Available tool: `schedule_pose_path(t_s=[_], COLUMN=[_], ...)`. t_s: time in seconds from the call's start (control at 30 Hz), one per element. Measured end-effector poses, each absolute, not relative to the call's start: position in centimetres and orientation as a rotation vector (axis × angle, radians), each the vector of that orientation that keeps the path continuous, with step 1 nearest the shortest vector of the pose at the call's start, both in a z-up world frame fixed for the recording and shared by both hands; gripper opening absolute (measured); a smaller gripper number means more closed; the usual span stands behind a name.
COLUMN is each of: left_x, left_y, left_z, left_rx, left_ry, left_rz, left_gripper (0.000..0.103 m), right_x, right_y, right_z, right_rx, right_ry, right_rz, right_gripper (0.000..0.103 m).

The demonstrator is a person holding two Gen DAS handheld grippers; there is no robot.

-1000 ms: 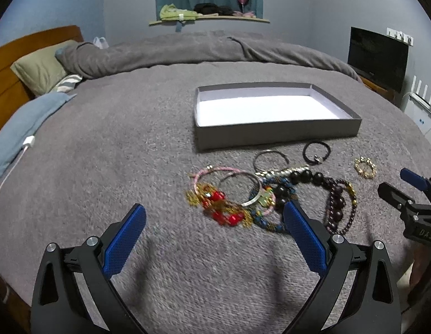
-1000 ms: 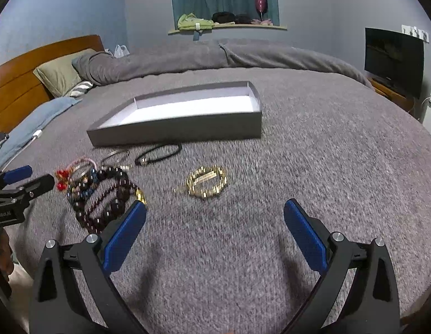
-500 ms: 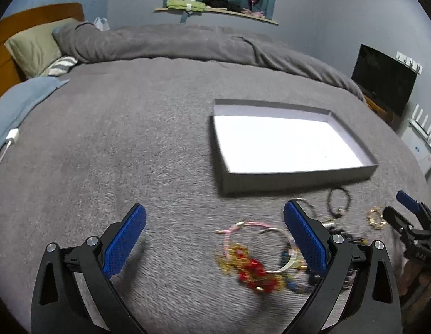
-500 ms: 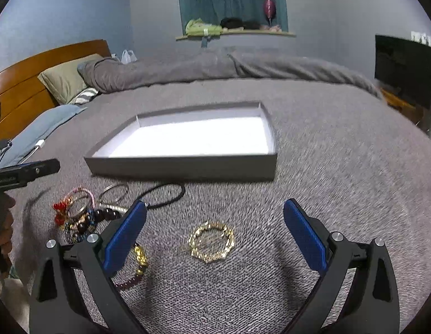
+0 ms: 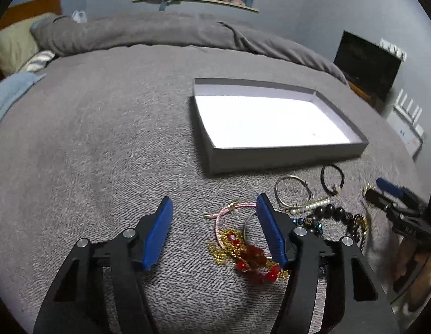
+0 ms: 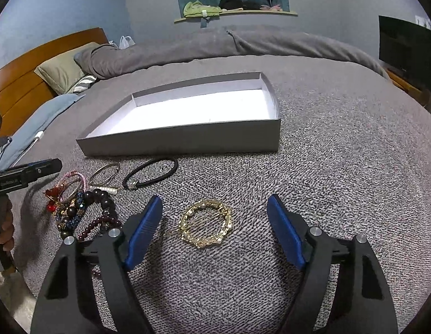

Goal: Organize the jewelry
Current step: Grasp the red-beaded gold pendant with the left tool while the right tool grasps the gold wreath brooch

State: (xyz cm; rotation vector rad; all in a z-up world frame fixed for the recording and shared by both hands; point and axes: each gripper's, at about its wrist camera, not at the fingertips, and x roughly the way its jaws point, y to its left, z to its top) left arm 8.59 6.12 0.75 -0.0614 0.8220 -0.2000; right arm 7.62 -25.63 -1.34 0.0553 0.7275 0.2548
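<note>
The left gripper [image 5: 214, 226] is being held apart over the bed [image 5: 104, 144], bracelets [image 5: 243, 247] at 3 o'clock. The right gripper [image 6: 215, 222], also apart, is being held around the gold bracelet [image 6: 206, 223]; the box [image 6: 187, 139] is lying at 12 o'clock.

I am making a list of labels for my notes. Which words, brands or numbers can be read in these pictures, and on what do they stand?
Nothing can be read with confidence.
Light print on the left gripper body, seen from the right wrist view: too blurred to read.
Print on the right gripper body, seen from the left wrist view: too blurred to read.
Gray box: no text visible.
</note>
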Motion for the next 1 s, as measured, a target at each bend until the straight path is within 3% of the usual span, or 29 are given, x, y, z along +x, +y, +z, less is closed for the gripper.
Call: schedule_pose_path(t_s=[0.17,0.5,0.57,0.63,0.8,1.0], left_x=[9.5,9.6,10.0,10.2,10.4,9.4], left_y=[6.1,5.6,5.3,4.8,4.9,5.4], left_z=[-0.7,-0.4,-1.0,-1.3,-1.5,0.0], left_rx=[-0.024,-0.009,-0.008,0.020,0.021,-0.010], left_ry=[0.883,0.877,0.903,0.914,0.913,0.829], left_rz=[-0.162,-0.211,-0.229,-0.235,-0.254,-0.268], left_gripper=[0.044,0.038,0.025,0.024,0.005,0.004], right_x=[7.5,7.0,6.9,6.8,6.7,6.7], right_y=[-25.7,-26.1,-26.0,-25.8,-25.7,-25.1], right_z=[-1.5,-1.4,-1.4,-1.4,-1.6,-1.8], right_rx=[0.049,0.051,0.043,0.032,0.018,-0.017], right_ry=[0.731,0.727,0.726,0.727,0.731,0.727], right_rz=[0.240,0.246,0.246,0.249,0.250,0.239], right_gripper=[0.070,0.066,0.066,0.066,0.066,0.064])
